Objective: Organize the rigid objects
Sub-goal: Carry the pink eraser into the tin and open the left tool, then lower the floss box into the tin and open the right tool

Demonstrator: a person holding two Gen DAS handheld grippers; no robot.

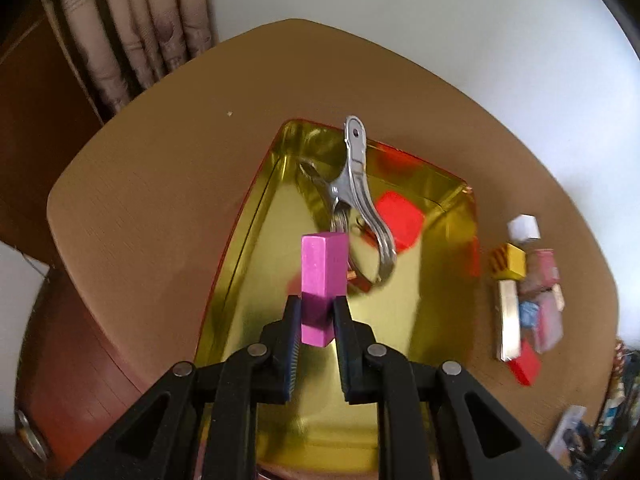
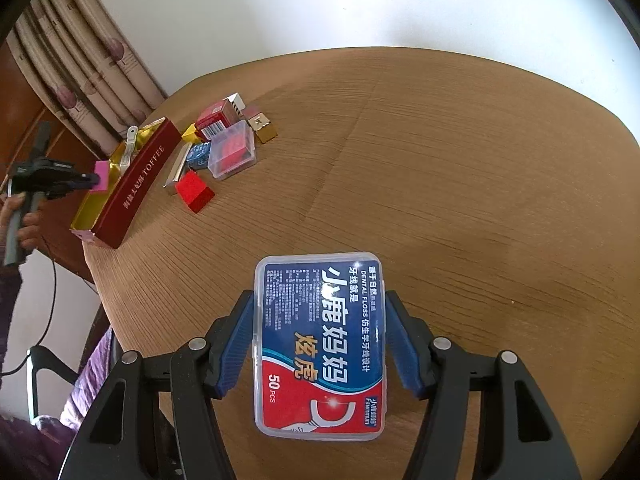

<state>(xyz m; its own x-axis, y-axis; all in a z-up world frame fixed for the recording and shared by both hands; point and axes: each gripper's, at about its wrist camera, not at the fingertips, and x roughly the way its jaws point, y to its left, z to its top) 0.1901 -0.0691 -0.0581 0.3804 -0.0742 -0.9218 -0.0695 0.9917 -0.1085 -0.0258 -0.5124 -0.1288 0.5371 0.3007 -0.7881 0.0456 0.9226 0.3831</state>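
Note:
My left gripper [image 1: 316,306] is shut on a magenta block [image 1: 323,268] and holds it upright above the open gold-lined tin [image 1: 256,240]. A metal clip [image 1: 360,196] leans on the tin's far rim and a red block [image 1: 400,220] lies inside. In the right wrist view the tin [image 2: 136,188] is dark red outside, with the left gripper [image 2: 90,179] and magenta block [image 2: 101,176] over it. My right gripper [image 2: 320,312] is shut on a clear dental floss box [image 2: 320,344] with a blue and red label, just above the table.
A pile of small boxes and blocks [image 2: 224,144] lies on the round wooden table [image 2: 440,180] right of the tin, including a red block [image 2: 195,192], a clear case and a yellow block [image 1: 510,262]. Curtains hang behind.

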